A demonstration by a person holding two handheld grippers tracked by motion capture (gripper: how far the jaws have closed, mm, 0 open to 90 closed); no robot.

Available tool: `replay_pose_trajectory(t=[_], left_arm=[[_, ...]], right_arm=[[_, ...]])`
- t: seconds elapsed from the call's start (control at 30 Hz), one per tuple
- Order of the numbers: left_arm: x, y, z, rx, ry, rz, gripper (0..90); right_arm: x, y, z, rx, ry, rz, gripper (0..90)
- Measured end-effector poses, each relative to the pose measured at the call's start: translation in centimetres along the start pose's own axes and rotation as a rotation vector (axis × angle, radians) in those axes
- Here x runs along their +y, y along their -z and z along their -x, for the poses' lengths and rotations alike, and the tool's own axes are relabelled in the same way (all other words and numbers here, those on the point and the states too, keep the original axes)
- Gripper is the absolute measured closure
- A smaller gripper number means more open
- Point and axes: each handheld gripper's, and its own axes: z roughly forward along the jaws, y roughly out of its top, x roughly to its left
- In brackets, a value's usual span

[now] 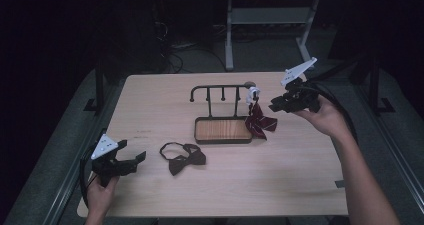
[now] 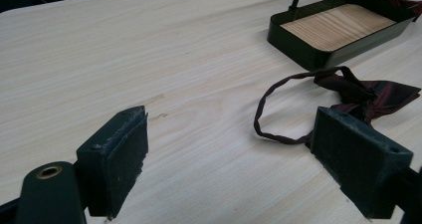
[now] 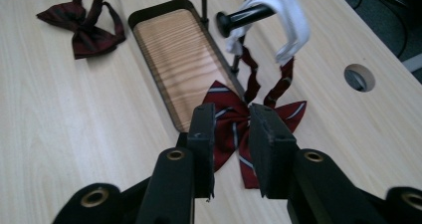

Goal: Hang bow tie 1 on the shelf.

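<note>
The striped bow tie (image 1: 260,123) is hanging by its white strap from the right-hand peg of the rack (image 1: 220,89), its bow resting against the right edge of the tray (image 1: 223,130). The right tool (image 1: 274,105) is hovering just right of it, jaws slightly parted and gripping nothing, so the hanging step looks done. The dark bow tie (image 1: 183,157) is lying on the desk (image 1: 150,100) nearer the left tool (image 1: 131,161), whose jaws are standing wide open; the next move probably calls for picking it up.
</note>
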Motion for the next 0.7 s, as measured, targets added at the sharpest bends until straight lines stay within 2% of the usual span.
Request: replay_pose_trajectory(t=[0.17, 0.2, 0.27, 0.37, 0.43, 0.57, 0.7], left_arm=[[0.0, -0.1, 0.1, -0.018, -0.005, -0.008, 14.5], [0.1, -0.1, 0.2, -0.031, -0.009, -0.012, 14.5], [0.1, -0.1, 0.2, -0.035, -0.012, -0.015, 14.5], [0.1, -0.2, 0.5, -0.056, -0.034, -0.017, 14.5], [0.2, -0.3, 0.7, -0.057, -0.049, -0.029, 14.5], [0.3, -0.7, 1.1, -0.075, -0.046, -0.038, 14.5], [0.3, -0.9, 1.2, -0.095, -0.045, -0.041, 14.5]], right_arm=[[-0.7, 0.3, -1.0, 0.019, 0.020, 0.013, 67.4], [-0.9, 0.4, -1.2, 0.039, 0.031, 0.024, 65.2], [-1.1, 0.5, -1.3, 0.047, 0.040, 0.023, 64.2], [-1.5, 0.6, -1.6, 0.060, 0.049, 0.022, 62.0], [-1.9, 0.6, -1.8, 0.070, 0.046, 0.025, 60.7], [-2.8, 0.7, -2.1, 0.093, 0.046, 0.028, 57.7], [-4.0, 0.9, -2.6, 0.095, 0.040, 0.031, 55.7]])
